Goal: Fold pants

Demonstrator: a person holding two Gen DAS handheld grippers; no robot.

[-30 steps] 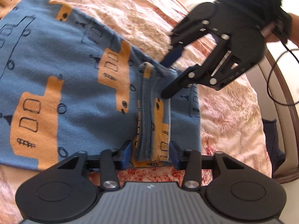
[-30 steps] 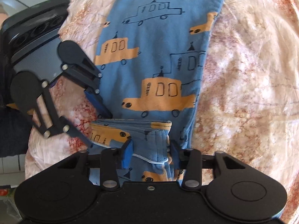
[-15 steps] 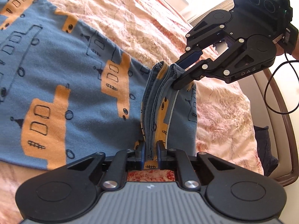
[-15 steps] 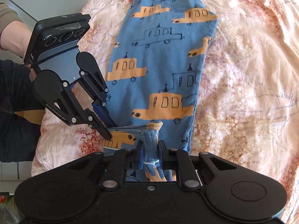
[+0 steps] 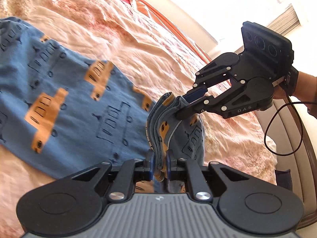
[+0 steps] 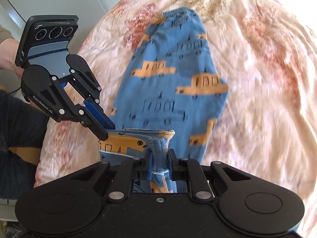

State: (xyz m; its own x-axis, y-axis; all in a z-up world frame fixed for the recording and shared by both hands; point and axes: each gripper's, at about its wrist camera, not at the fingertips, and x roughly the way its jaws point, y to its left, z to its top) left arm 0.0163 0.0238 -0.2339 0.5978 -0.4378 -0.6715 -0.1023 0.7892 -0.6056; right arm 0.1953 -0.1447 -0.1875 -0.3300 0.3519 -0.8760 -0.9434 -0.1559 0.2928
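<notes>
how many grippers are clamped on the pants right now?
2. The left gripper pinches one corner of the lifted end of the pants, nearer the person; the right gripper pinches the other corner of that end.

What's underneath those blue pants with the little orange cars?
The pants lie on a pink-and-cream floral bedspread, which shows all around them. Whatever sits directly beneath the cloth is covered. The left gripper and right gripper pinch one raised end.

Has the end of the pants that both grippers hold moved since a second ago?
Yes. The pants end has lifted off the bedspread, where it lay flat before.
</notes>
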